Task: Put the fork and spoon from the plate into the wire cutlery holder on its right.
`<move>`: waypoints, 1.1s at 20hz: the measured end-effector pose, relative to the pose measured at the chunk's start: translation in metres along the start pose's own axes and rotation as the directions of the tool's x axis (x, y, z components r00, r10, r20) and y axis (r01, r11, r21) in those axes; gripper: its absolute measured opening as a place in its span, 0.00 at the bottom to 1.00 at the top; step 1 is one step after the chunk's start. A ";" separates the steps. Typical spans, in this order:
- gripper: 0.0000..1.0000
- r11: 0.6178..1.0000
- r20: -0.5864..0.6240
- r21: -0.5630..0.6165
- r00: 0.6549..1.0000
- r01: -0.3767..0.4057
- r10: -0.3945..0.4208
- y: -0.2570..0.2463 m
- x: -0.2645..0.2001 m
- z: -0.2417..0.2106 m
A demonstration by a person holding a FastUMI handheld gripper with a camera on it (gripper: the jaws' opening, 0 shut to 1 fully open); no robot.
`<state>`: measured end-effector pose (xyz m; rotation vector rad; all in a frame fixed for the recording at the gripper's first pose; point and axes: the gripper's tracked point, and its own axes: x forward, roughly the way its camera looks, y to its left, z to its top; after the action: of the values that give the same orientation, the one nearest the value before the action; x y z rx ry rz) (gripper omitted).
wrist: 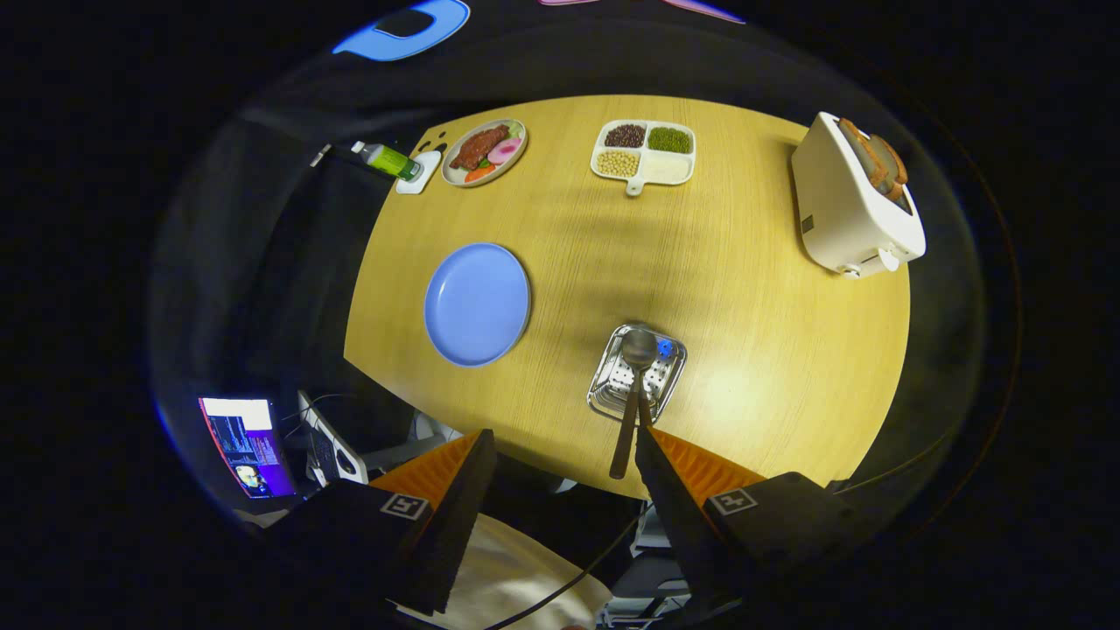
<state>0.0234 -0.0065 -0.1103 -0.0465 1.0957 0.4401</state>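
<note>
Wooden table [752, 367] far below, gripper [564, 455] jaws wide above cutlery holder [636, 374].

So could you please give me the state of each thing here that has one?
Plate: bare, nothing on it.
Holder: upright on the table, cutlery inside.
Spoon: in the holder, bowl up.
Gripper: open, holding nothing, above the holder.
Toaster: bread in its slots.
Divided tray: all four compartments filled.
Bottle: lying on its side.
</note>
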 end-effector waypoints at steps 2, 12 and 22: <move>1.00 1.000 0.126 0.012 0.992 -0.014 0.013 0.016 -0.012 0.012; 0.99 0.989 0.689 0.029 0.714 0.147 -0.126 0.037 -0.092 0.068; 0.99 0.944 0.930 0.093 0.312 0.316 -0.196 0.068 -0.209 0.091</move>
<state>-0.0034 0.0109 0.1250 -0.0529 -0.1327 0.1521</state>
